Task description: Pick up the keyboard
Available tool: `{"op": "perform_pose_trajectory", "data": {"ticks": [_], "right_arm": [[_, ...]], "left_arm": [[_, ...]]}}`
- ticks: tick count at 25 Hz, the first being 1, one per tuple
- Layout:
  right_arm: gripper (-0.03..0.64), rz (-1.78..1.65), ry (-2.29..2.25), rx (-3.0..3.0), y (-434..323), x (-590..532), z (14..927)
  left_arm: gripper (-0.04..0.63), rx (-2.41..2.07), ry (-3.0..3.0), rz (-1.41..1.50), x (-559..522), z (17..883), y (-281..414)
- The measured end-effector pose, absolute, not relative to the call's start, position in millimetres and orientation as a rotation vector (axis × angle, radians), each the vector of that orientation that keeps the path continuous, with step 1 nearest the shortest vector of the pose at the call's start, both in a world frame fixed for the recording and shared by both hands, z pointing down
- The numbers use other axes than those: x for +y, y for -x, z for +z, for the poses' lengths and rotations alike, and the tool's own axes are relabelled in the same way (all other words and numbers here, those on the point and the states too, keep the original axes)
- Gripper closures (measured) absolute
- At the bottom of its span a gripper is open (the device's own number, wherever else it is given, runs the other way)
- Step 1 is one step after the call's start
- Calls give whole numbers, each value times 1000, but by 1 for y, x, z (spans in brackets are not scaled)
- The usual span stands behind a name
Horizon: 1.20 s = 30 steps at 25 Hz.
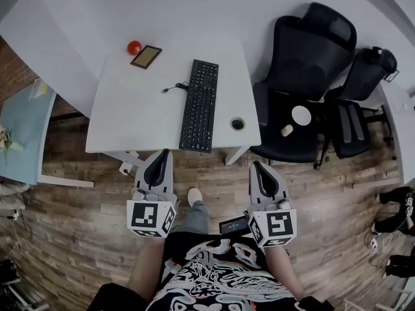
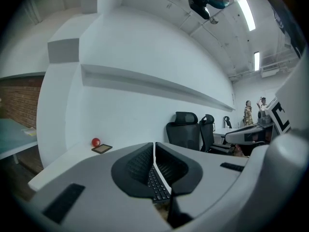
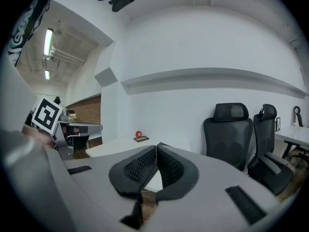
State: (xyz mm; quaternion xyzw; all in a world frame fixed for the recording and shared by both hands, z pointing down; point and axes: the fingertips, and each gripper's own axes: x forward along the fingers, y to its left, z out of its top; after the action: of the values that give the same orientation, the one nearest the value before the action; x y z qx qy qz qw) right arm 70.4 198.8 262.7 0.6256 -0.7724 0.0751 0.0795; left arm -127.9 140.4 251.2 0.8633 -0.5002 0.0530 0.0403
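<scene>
A black keyboard [image 1: 200, 104] lies lengthwise on the white desk [image 1: 130, 109], its cable curling off to the left. Both grippers hover over the wooden floor, short of the desk's near edge and apart from the keyboard. My left gripper [image 1: 159, 155] is shut and empty, below the keyboard's near left. My right gripper [image 1: 256, 166] is shut and empty too, further right. In the left gripper view the keyboard [image 2: 157, 187] shows through the slit behind the closed left gripper [image 2: 154, 153]. In the right gripper view the right gripper [image 3: 155, 154] points at the desk's corner [image 3: 152, 182].
A red ball [image 1: 134, 47] and a small framed tablet [image 1: 146, 56] sit at the desk's far left. A round cable hole [image 1: 238, 124] is near the right edge. Two black office chairs [image 1: 305, 76] stand right of the desk. A light blue table [image 1: 23, 125] is at the left.
</scene>
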Motion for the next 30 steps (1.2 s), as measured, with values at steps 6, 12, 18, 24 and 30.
{"op": "perform_pose_trajectory", "data": {"ticks": [6, 12, 18, 24, 30], "right_arm": [[584, 207, -1921, -2248, -69, 137, 263], [584, 193, -1923, -2288, -57, 95, 260], [584, 234, -1925, -2285, -53, 75, 264], [584, 235, -1906, -2293, -63, 53, 266], [584, 221, -1850, -2343, -71, 19, 266]], "left_arm": [[571, -1496, -2674, 195, 73, 253, 137], [571, -1456, -2683, 204, 30, 258, 147], [571, -1450, -2674, 189, 6, 262, 152], [571, -1443, -2657, 187, -10, 266, 142], [571, -1479, -2644, 161, -33, 259, 130]]}}
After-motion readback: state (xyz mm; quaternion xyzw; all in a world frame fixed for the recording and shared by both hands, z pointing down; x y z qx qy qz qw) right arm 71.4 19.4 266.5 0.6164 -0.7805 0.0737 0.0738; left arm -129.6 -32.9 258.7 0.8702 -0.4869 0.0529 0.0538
